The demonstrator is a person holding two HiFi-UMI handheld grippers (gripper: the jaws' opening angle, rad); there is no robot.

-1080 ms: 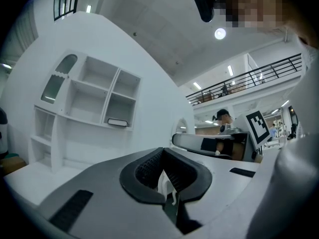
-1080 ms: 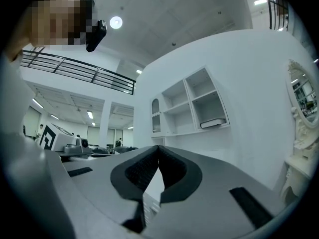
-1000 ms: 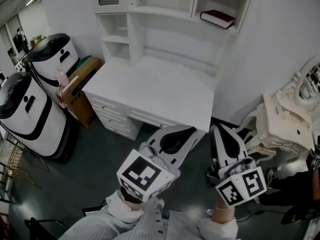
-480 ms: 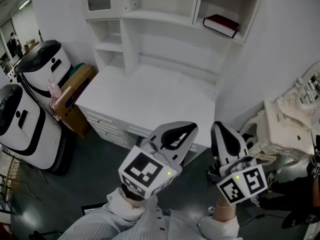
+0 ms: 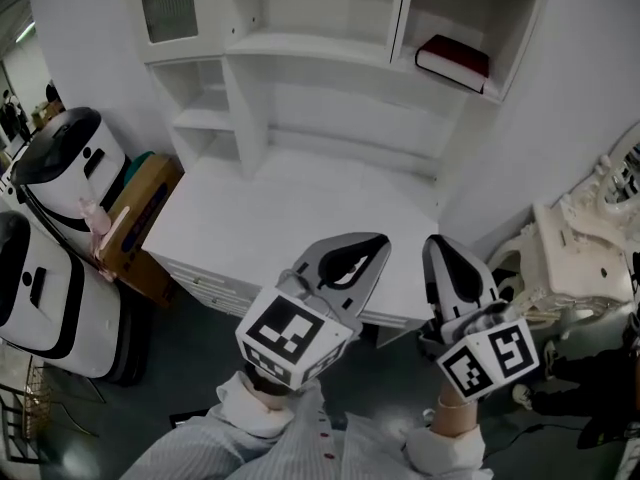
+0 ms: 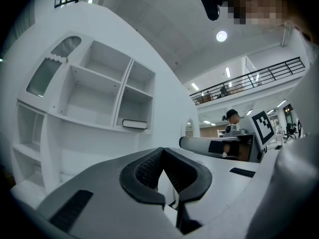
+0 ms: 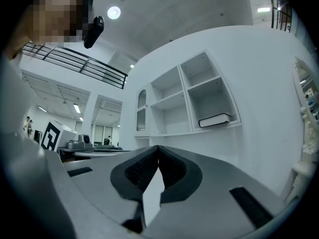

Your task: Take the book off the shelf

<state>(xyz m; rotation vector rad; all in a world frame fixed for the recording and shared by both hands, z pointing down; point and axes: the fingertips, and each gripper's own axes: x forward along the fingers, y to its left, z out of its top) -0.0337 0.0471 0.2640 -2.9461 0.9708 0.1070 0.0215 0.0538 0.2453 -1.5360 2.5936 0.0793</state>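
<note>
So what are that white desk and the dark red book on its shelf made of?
Desk: looks like painted wood or board, a smooth matt white with square panel edges; I cannot tell which. Book: a stiff dark red cover, probably cloth or coated card, over a pale paper block.

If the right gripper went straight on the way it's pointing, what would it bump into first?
Probably the white back panel just under the shelf. The right gripper, fingers shut, aims lower than the book, which lies up and to its right. Depth is hard to judge.
</note>
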